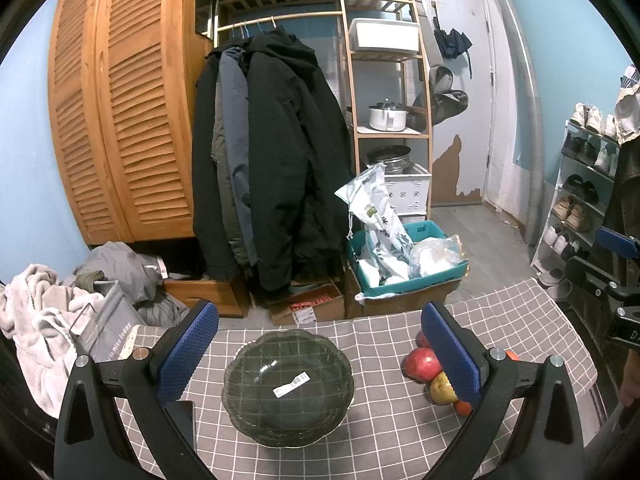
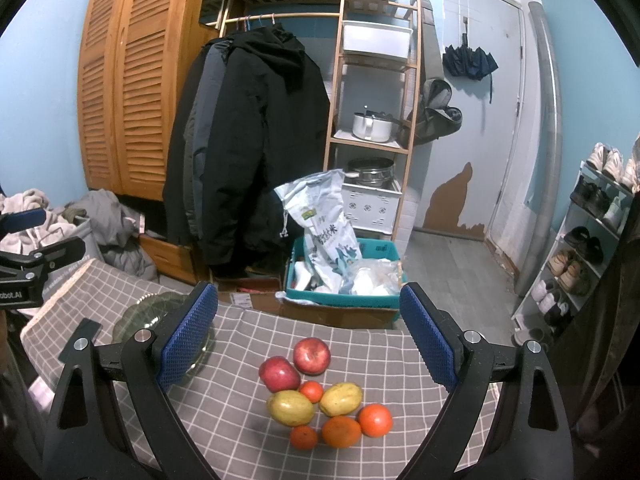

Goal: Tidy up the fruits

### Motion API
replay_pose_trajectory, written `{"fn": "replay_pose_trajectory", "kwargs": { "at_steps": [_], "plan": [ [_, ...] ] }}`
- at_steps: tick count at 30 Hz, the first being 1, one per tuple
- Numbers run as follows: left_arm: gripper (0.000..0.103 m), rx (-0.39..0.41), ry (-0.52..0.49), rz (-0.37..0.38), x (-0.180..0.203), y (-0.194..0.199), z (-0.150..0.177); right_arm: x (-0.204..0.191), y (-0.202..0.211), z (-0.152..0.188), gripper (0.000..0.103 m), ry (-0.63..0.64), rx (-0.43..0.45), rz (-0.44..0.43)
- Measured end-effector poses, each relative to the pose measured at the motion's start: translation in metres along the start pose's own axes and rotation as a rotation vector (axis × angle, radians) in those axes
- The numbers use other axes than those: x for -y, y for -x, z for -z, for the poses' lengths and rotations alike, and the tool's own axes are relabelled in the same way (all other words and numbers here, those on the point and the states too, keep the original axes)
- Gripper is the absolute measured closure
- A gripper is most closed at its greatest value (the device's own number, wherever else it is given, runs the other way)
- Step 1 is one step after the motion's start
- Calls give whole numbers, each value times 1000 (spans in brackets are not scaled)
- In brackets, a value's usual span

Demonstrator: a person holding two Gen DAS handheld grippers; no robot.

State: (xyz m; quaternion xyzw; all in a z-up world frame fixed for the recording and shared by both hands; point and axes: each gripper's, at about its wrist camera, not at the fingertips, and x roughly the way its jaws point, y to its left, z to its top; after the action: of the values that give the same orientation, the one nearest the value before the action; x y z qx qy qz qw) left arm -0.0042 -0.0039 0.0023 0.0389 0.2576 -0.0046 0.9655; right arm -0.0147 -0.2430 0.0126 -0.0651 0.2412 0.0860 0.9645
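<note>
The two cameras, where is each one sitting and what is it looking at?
Left wrist: sits on the left gripper, looking forward and down at the empty glass bowl; its open fingers frame the view.
Right wrist: sits on the right gripper, looking at the fruit pile; open fingers show.
Shared: checked tablecloth, bowl, fruit, black coat, and each glimpses the other gripper.

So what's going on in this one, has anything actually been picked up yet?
Nothing is picked up yet. A person holds two grippers over a checked tablecloth. The left gripper is open above an empty dark glass bowl. The right gripper is open above a pile of loose fruit: two red apples, two yellow-green mangoes and four oranges. All the fruit lies on the cloth beside the bowl.
</note>
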Motion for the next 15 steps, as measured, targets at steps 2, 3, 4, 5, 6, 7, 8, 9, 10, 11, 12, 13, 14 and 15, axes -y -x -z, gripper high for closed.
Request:
{"fn": "replay_pose_trajectory", "kwargs": {
  "at_steps": [2, 3, 4, 5, 6, 7, 8, 9, 10, 11, 12, 13, 14, 15],
  "plan": [
    [1, -1, 1, 0, 0, 0, 0, 0, 0, 0, 12, -1, 0, -1],
    [1, -1, 1, 1, 0, 0, 0, 1, 0, 0, 12, -1, 0, -1],
    [1, -2, 1, 2, 1, 1, 0, 1, 0, 0, 12, -2, 0, -1],
    [1, -2, 1, 2, 3, 1, 1, 1, 0, 0, 12, -1, 0, 0],
    [1, -3, 1, 2, 4, 1, 1, 1, 0, 1, 12, 0, 1, 0],
    [1, -3, 0, 3, 3, 1, 1, 2, 0, 1, 12, -1, 1, 0],
    [1, -4, -1, 3, 5, 1, 1, 2, 0, 1, 12, -1, 0, 0],
    [1, -4, -2, 3, 6, 2, 1, 2, 0, 1, 12, -1, 0, 0],
    [1, -6, -2, 4, 8, 2, 2, 3, 0, 1, 12, -1, 0, 0],
    [1, -8, -2, 5, 8, 2, 1, 3, 0, 1, 12, 0, 0, 0],
    [1, -11, -3, 6, 10, 1, 3, 3, 0, 1, 12, -1, -1, 1],
    [1, -14, -3, 7, 12, 0, 3, 4, 0, 1, 12, -1, -1, 1],
    [1, -17, -3, 8, 13, -1, 4, 4, 0, 1, 12, -1, -1, 1],
    [1, -21, -2, 11, 15, -3, 4, 3, 0, 0, 12, -1, -2, 2]
  ]
}}
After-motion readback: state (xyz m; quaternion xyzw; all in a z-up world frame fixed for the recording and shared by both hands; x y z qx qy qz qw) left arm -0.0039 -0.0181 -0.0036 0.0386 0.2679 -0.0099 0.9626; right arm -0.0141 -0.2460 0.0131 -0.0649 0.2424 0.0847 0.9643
